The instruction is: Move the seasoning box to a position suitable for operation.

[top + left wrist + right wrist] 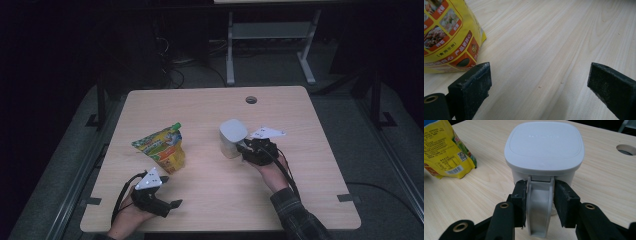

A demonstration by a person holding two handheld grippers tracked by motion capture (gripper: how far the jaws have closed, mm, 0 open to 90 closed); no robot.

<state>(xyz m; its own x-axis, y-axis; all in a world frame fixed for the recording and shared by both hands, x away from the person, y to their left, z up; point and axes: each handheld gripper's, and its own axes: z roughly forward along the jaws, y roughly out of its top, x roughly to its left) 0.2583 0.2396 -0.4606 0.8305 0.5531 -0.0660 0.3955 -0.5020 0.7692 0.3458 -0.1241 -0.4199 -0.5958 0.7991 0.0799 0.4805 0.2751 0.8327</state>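
I see the wooden table (210,200) spread wide under both my hands. The yellow snack bag (162,147) stands left of centre. The white lidded jug (232,137) stands upright right of centre, well apart from the bag. My right gripper (539,202) has its jaws clamped on either side of the jug's handle (539,212). My left gripper (539,82) rests near the table's front edge, beside the bag, jaws wide apart with nothing between them.
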